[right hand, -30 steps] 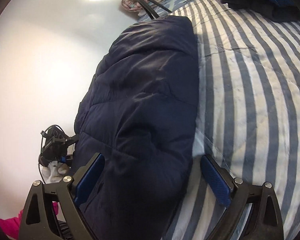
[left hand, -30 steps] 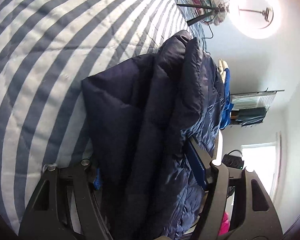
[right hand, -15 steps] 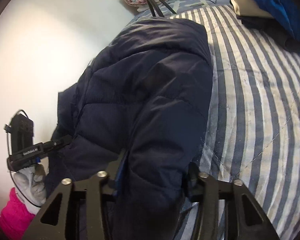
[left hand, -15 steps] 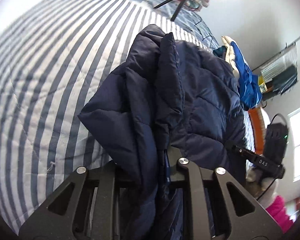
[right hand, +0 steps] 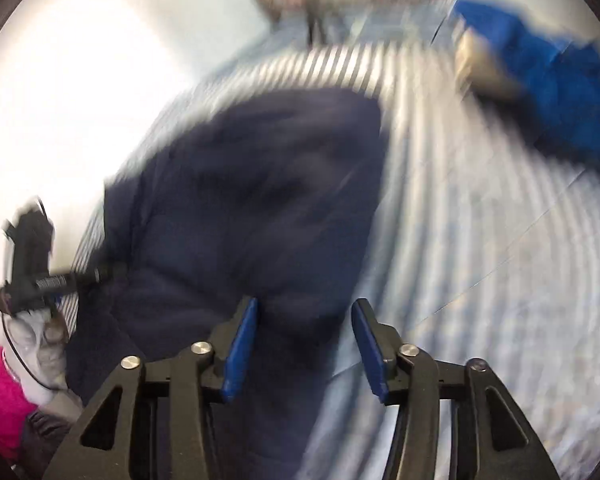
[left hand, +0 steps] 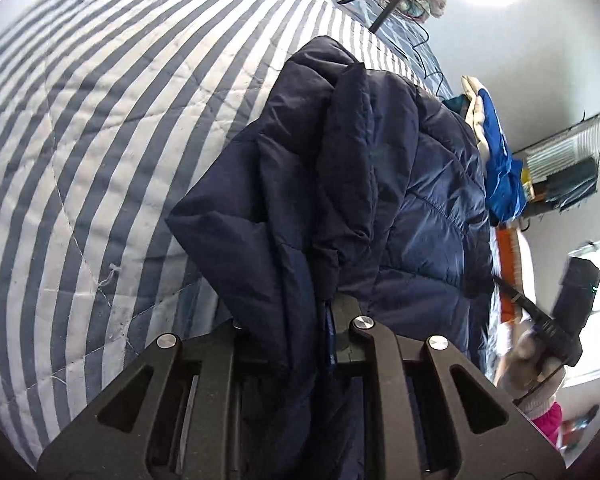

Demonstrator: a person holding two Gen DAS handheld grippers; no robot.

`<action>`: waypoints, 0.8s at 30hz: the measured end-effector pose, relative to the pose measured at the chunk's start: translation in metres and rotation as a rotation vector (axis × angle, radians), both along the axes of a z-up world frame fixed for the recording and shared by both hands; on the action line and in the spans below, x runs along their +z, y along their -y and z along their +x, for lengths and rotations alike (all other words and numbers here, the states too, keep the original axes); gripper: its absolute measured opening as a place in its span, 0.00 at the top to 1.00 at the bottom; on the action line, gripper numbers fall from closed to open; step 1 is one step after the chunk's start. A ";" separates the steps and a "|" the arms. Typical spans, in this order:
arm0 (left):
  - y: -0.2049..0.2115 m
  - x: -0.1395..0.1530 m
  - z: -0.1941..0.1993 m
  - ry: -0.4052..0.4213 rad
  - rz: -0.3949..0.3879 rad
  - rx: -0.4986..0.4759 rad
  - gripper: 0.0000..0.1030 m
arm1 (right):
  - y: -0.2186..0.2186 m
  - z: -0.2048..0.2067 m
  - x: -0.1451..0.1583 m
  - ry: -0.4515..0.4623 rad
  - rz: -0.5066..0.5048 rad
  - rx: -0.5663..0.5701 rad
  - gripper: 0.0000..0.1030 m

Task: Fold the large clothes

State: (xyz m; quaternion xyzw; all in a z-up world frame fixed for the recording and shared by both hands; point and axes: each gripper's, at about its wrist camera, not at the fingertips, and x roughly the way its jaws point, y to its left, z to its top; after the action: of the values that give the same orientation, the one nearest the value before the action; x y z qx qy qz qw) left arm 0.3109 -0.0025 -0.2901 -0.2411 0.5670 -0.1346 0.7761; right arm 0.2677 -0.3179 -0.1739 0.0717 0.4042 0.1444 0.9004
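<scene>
Lifted higher since half a second ago: navy puffer jacket (left hand: 340,184), bunched and raised off the striped quilt (left hand: 100,120) by the left gripper (left hand: 320,320), whose fingers stand pressed together on a thick fold of the fabric; loosened in the same interval: right gripper (right hand: 304,336), blue pads (right hand: 242,344) now apart with jacket cloth between them but no visible pinch, view smeared by fast motion.

Lying across the bed, near edge gathered at both tools, far part draped over the quilt and, further right, reaching toward a blue and cream garment (left hand: 496,160).

Judged step: carrying one side over to make a fold. Best done by keeping the left clamp deep in the padding, since slippery shell may creep out; re-seat the right pads on an edge before pulling; move both ends level and together; lay down flat, then press out trapped air.

Writing: pale characters on the other handle (right hand: 56,280), too blurred to read; nothing legible on the jacket.
</scene>
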 end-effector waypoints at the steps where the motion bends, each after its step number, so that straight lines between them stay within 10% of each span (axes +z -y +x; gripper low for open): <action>1: 0.001 0.001 0.000 0.003 0.009 -0.005 0.85 | 0.004 -0.003 0.013 0.064 0.007 -0.014 0.61; 7: 0.009 0.001 0.002 0.019 0.044 -0.021 0.85 | -0.020 0.040 0.044 0.240 -0.053 0.062 0.72; 18: 0.006 -0.003 0.004 0.016 0.045 -0.027 0.85 | -0.051 0.133 -0.020 0.038 -0.136 0.032 0.76; 21: 0.003 -0.004 0.003 0.011 0.027 -0.016 0.85 | -0.046 0.118 0.005 0.046 -0.134 0.010 0.67; 24: 0.000 -0.005 0.003 0.007 0.015 -0.009 0.85 | -0.029 0.083 0.026 0.064 -0.039 0.035 0.33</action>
State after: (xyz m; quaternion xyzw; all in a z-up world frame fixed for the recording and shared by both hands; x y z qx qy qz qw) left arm 0.3136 -0.0030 -0.2951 -0.2321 0.5664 -0.1346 0.7792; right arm 0.3507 -0.2890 -0.1481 0.0422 0.3793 0.1546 0.9113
